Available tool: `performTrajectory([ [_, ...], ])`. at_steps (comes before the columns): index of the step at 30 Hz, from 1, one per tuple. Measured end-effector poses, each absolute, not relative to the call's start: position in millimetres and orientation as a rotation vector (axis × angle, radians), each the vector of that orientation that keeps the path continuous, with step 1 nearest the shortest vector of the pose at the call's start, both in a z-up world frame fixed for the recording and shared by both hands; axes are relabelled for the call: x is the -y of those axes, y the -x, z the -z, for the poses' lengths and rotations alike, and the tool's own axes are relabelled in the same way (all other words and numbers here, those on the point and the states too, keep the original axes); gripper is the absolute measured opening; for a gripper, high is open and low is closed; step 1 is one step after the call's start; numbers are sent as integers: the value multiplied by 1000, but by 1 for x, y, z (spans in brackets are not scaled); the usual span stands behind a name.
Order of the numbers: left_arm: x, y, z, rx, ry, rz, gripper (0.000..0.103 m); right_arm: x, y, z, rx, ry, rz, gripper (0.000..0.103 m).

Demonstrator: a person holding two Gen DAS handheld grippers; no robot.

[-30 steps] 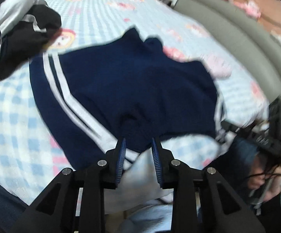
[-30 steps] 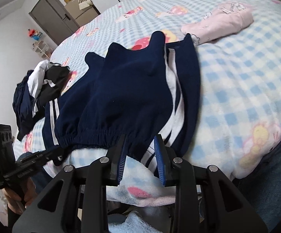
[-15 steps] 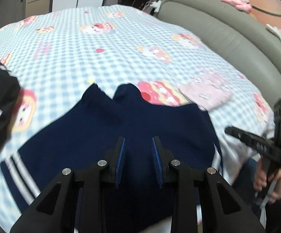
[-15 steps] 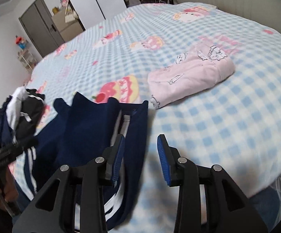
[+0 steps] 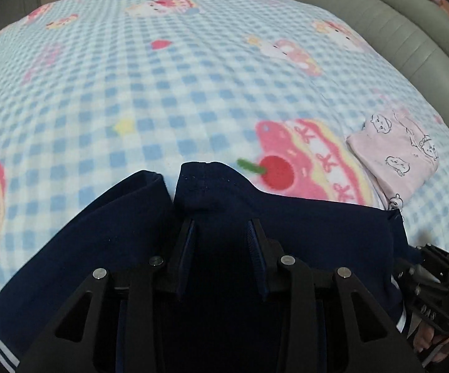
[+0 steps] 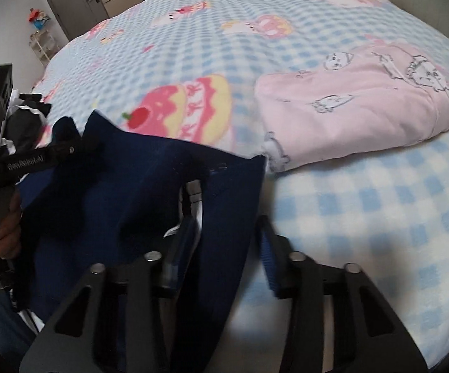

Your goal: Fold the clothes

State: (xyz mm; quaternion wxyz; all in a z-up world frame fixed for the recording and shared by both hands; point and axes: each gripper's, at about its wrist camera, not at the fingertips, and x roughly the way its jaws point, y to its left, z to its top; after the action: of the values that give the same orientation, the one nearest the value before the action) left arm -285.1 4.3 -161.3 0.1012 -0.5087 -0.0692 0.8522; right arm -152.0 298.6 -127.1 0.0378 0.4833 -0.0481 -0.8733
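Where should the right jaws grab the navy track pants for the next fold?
Judging from the pose, take the navy track pants at the right-hand folded edge, near the far corner. That edge lies straight and flat on the checked blanket, clear of the pink folded garment. Come in from the right, low along the blanket; the right gripper already straddles it, jaws open.

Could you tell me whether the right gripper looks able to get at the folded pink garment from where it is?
Probably yes: the pink garment lies uncovered ahead of the open right gripper, with bare blanket between.
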Motion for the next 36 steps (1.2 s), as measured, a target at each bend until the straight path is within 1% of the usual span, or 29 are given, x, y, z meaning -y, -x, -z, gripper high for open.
performTrajectory([
  [2, -2, 285, 161, 230, 1492, -2513, 36, -299, 154, 132, 113, -1494, 2694, 23],
  [3, 0, 284, 160, 241, 1488, -2510, 36, -300, 156, 134, 95, -1500, 2701, 21],
  [6, 0, 286, 158, 229, 1493, -2516, 36, -301, 159, 140, 42, -1517, 2722, 20],
  [8, 0, 288, 157, 222, 1496, -2521, 36, -312, 152, 130, 25, -1510, 2832, 18],
  [9, 0, 288, 156, 218, 1498, -2523, 36, -319, 148, 125, 16, -1505, 2889, 19],
  [10, 0, 289, 155, 214, 1500, -2525, 36, -328, 146, 123, 156, -1482, 2841, 19],
  [11, 0, 290, 155, 210, 1502, -2527, 36, -337, 145, 121, 296, -1455, 2783, 21],
  [12, 0, 290, 154, 206, 1503, -2529, 36, -339, 147, 122, 378, -1444, 2720, 26],
  [13, 0, 291, 153, 202, 1505, -2531, 34, -340, 149, 124, 455, -1432, 2656, 28],
  [14, 0, 292, 152, 199, 1507, -2534, 34, -342, 151, 126, 529, -1418, 2590, 36],
  [15, 0, 293, 152, 195, 1509, -2536, 34, -335, 154, 129, 473, -1442, 2582, 45],
  [16, 0, 293, 151, 191, 1510, -2538, 31, -327, 158, 133, 411, -1467, 2575, 47],
  [17, 0, 294, 150, 187, 1512, -2540, 28, -320, 161, 137, 350, -1491, 2568, 45],
  [19, 0, 295, 149, 181, 1513, -2544, 26, -316, 154, 130, 342, -1472, 2571, 41],
  [20, 6, 287, 139, 209, 1477, -2553, 26, -314, 150, 127, 339, -1462, 2573, 40],
  [24, 35, 245, 105, 309, 1344, -2571, 26, -306, 135, 112, 327, -1420, 2580, 41],
  [27, 46, 214, 104, 370, 1343, -2521, 26, -300, 124, 101, 318, -1390, 2585, 41],
  [29, 41, 190, 110, 370, 1339, -2466, 26, -296, 116, 94, 312, -1369, 2588, 41],
  [31, 28, 169, 117, 313, 1344, -2435, 26, -281, 105, 102, 317, -1380, 2523, 41],
  [36, 21, 143, 145, 367, 1483, -2437, 26, -247, 77, 132, 305, -1471, 2443, 42],
])
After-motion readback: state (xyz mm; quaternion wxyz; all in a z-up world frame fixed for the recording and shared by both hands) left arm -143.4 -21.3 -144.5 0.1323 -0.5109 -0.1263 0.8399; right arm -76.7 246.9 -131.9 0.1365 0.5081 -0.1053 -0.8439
